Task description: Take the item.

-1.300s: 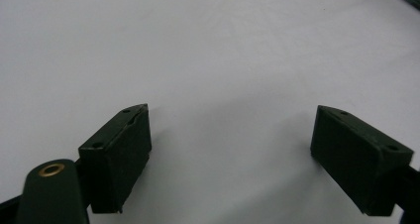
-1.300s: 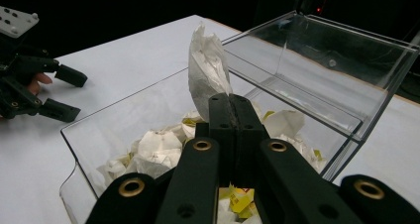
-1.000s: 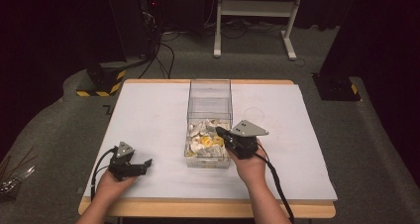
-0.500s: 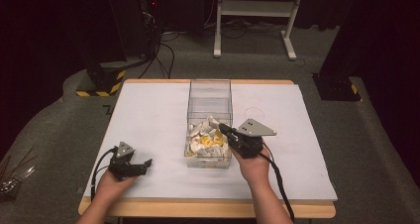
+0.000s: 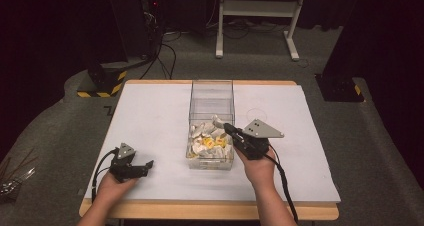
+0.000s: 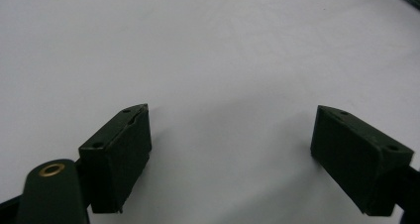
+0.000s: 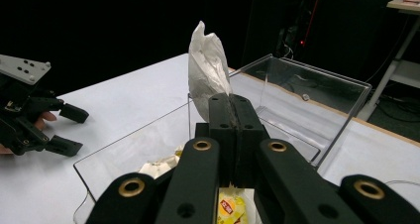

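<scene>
A clear plastic box (image 5: 211,93) stands mid-table, its near half holding several white and yellow packets (image 5: 207,142). My right gripper (image 5: 227,127) hangs over the box's right wall, shut on a white packet (image 7: 208,73) that sticks up from its jaws above the box (image 7: 317,92). My left gripper (image 5: 145,167) rests low over the white table (image 6: 208,50) at the front left, jaws wide apart with nothing between them. In the right gripper view the left gripper (image 7: 69,127) shows at far left, open.
The white table (image 5: 150,121) ends at a wooden front edge (image 5: 210,209). A faint circle mark (image 5: 257,115) lies right of the box. Beyond the table are dark floor, cables (image 5: 165,51) and a white stand (image 5: 257,11).
My right gripper has lifted out of the box with the white packet in its jaws, rising a little. The left gripper has stayed put.
</scene>
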